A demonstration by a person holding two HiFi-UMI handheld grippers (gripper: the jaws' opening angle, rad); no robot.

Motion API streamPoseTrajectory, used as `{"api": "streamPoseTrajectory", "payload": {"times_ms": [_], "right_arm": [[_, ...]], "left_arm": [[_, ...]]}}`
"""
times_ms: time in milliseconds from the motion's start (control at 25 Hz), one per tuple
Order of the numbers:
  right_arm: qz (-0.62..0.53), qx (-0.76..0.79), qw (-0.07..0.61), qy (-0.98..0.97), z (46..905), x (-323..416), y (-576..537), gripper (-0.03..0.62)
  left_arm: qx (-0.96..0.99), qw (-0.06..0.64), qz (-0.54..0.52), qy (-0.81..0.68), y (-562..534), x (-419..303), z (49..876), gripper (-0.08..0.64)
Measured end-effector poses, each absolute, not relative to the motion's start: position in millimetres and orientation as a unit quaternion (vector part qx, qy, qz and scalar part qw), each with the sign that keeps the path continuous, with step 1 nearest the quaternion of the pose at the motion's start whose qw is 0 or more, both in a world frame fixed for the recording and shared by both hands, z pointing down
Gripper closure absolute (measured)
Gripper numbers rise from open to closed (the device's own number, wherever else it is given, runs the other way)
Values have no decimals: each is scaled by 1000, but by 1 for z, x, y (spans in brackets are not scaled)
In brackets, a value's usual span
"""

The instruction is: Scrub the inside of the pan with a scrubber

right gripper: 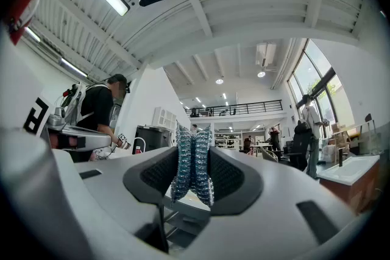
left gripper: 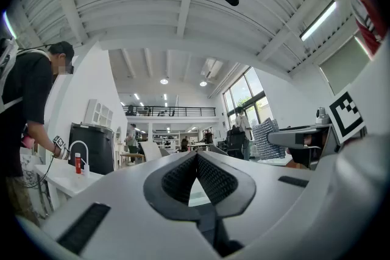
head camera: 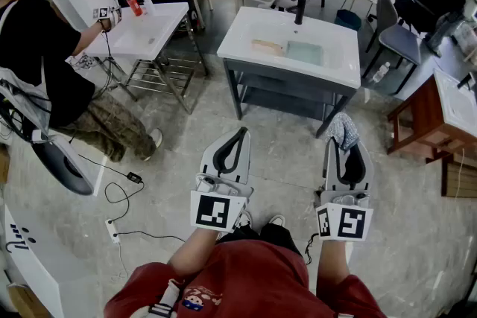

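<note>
White plastic left gripper, at lower centre-left of the head view, is pointing forward with its jaws closed tip to tip on nothing. At upper centre the white sink is standing ahead, and no pan is showing in any view. At lower right, the right gripper is pinching the blue-grey mesh scrubber upright between its pads; it is looking light, springy and compressible, so this mid-body hold should be serving best.
</note>
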State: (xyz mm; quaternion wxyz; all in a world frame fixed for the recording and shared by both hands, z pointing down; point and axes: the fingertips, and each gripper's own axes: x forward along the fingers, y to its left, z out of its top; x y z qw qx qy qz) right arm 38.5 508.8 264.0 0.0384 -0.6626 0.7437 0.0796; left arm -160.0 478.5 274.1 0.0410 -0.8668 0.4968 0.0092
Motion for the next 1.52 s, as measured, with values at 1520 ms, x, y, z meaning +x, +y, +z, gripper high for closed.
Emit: {"api": "streamPoseTrajectory", "payload": {"times_ms": [1520], "right_arm": [[68,-656,32,751,289,111,394,420]], "left_arm": [[-861,42,39,506,363,-84,284,546]]}}
